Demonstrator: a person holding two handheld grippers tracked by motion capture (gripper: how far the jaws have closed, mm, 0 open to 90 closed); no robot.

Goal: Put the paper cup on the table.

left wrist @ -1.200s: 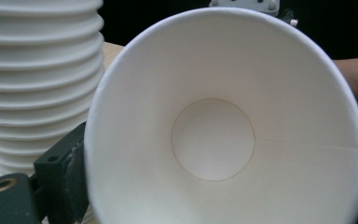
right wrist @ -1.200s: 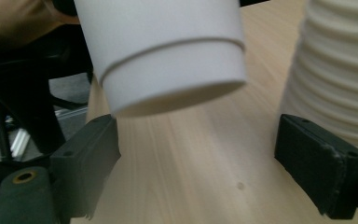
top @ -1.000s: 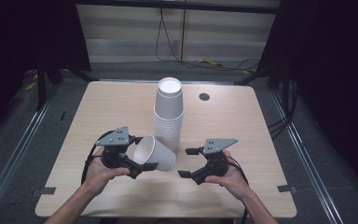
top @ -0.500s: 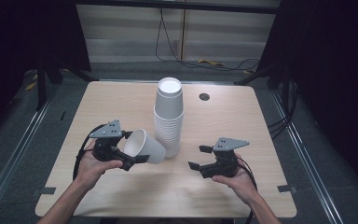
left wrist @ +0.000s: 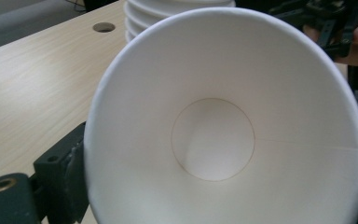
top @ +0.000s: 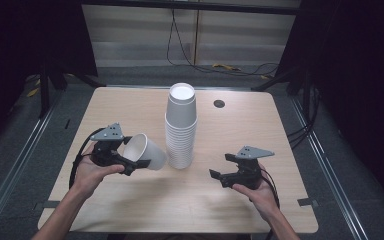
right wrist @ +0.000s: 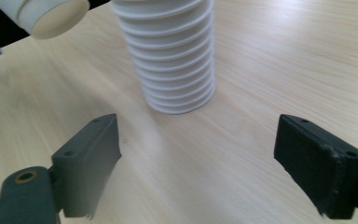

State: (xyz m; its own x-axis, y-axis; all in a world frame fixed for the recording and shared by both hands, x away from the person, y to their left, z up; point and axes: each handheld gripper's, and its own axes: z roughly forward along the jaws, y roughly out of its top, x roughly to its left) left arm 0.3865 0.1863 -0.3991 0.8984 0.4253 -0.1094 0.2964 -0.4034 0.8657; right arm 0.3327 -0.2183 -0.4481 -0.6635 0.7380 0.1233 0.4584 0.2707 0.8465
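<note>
Table (top: 130,210) edge cropped; cup (left wrist: 223,135) hides left gripper (top: 130,166) (one jaw visible).

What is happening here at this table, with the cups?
A person works at a light wooden table with a hand-held gripper in each hand. The left gripper is shut on a single white paper cup, held on its side beside the tall stack of white paper cups, its mouth toward that gripper's camera. The right gripper is open with nothing between its jaws, low over the table to the right of the stack.
</note>
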